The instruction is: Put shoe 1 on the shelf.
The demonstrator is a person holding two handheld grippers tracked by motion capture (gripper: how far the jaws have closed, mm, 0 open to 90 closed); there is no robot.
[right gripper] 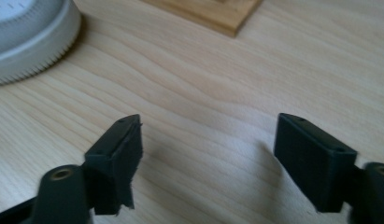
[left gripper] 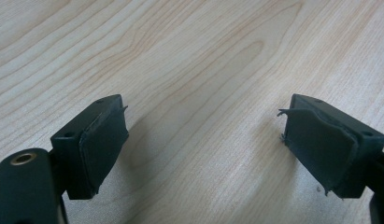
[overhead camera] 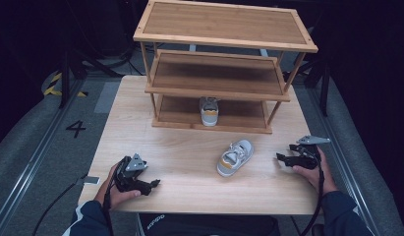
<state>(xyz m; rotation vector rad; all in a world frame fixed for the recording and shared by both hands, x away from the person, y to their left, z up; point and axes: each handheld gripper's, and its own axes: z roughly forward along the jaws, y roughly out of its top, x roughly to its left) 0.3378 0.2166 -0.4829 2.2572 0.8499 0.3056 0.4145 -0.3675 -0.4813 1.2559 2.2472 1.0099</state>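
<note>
- The loose shoe (overhead camera: 235, 158) is lying on the table (overhead camera: 180, 162) in front of the wooden rack (overhead camera: 224, 73), whose bottom shelf is already holding its mate (overhead camera: 209, 111).
- The right tool (overhead camera: 283, 158) is sitting just beside the loose shoe, jaws spread and empty; the left tool (overhead camera: 153, 184) is resting well apart from it, also spread and empty.
- Judging by this, the right tool should be closing on the shoe's heel collar, keeping level.
- The right gripper view is showing the shoe's ribbed sole (right gripper: 31, 42) close up; the high view is showing the whole rack.
</note>
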